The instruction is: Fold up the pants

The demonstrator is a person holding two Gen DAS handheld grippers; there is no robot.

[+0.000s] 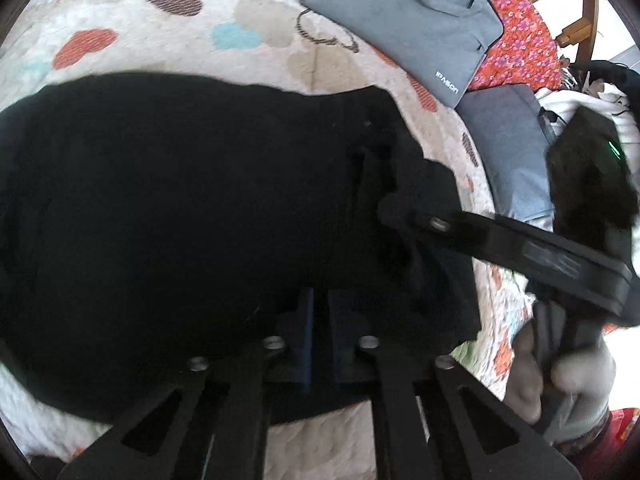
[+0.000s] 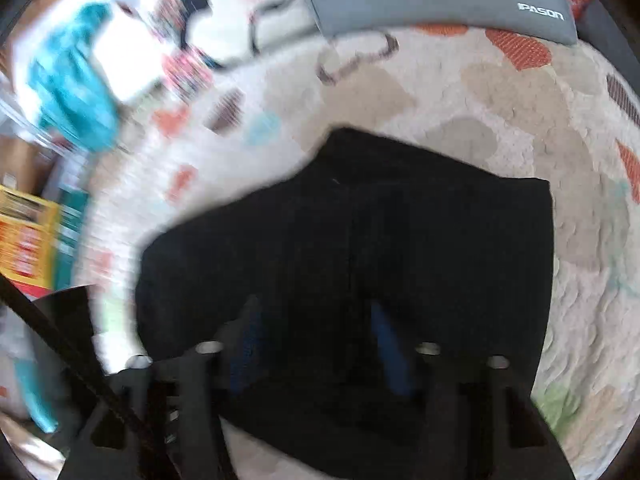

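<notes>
Black pants on heart-print quilt, grey bag beyond.

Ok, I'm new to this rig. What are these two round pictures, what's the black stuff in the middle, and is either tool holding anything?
Each picture comes from a fisheye camera mounted on a handheld two-finger gripper, looking forward along its fingers. One is the left gripper, the other the right gripper.

The black mass is the pants, lying on a cream blanket with coloured hearts. A grey IPASON bag lies beyond them.

The left gripper's fingers sit close together over the cloth, though black on black hides whether they pinch it. The right gripper's fingers stand wide apart, holding nothing. In the left view it reaches in from the right, held by a gloved hand. The right view is motion-blurred.
</notes>
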